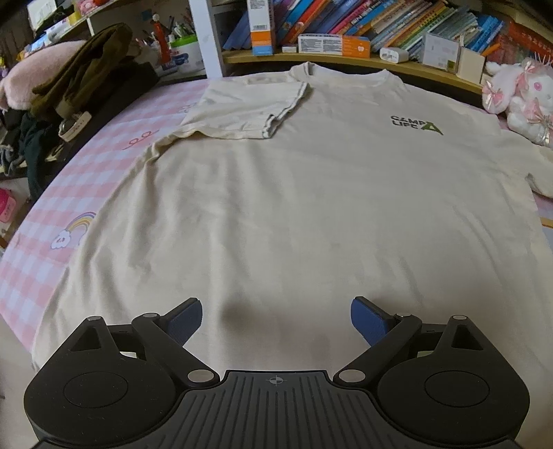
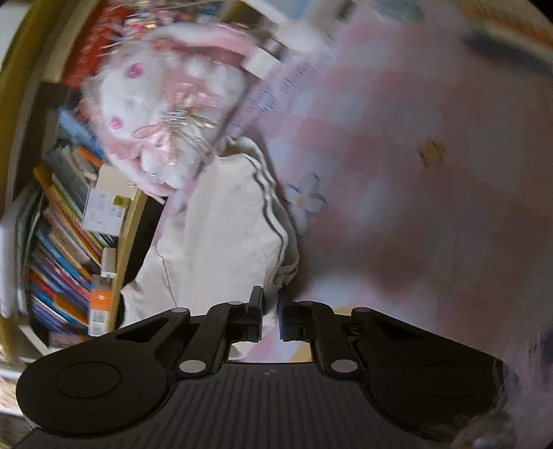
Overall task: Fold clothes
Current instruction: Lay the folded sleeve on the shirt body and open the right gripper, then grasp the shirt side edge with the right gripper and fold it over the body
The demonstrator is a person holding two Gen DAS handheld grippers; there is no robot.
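A cream T-shirt (image 1: 293,207) with a dark chest logo (image 1: 416,125) lies flat, front up, on a pink checked bed sheet (image 1: 69,207). Its left sleeve (image 1: 242,107) is folded in over the chest. My left gripper (image 1: 276,321) hovers open over the shirt's lower part, nothing between its blue pads. In the right wrist view the shirt's other sleeve (image 2: 228,221), with grey stripes at its cuff, lies beside a plush toy. My right gripper (image 2: 270,311) is shut on that sleeve's edge, with cream fabric pinched between the fingertips.
A white and pink plush rabbit (image 2: 162,103) sits against the sleeve, also at the far right of the left wrist view as plush rabbit (image 1: 518,96). A bookshelf (image 1: 345,31) runs behind the bed. A pile of dark clothes (image 1: 79,79) sits at the left edge.
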